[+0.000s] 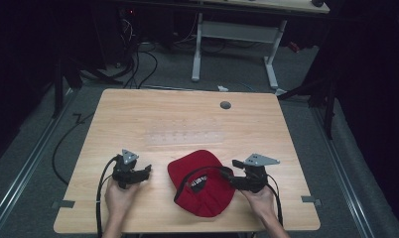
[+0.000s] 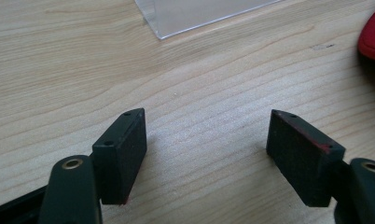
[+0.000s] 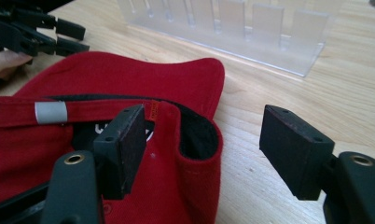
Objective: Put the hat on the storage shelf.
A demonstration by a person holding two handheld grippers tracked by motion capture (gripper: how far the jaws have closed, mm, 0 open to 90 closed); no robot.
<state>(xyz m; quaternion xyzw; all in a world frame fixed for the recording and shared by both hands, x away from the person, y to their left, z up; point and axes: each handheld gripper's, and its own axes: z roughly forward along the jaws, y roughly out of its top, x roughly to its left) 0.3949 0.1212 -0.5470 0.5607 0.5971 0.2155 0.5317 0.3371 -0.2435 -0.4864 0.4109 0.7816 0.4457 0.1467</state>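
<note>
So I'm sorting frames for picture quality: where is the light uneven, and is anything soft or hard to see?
High view: the table is lit, the surroundings fall dark, and the clear rack nearly vanishes against the wood. Left gripper view: wood grain is sharp, with soft shadows by the left gripper. Right gripper view: the red cap is crisp, while the rack looks hazy.

red cap (image 1: 201,181), upside down, near table edge
</note>
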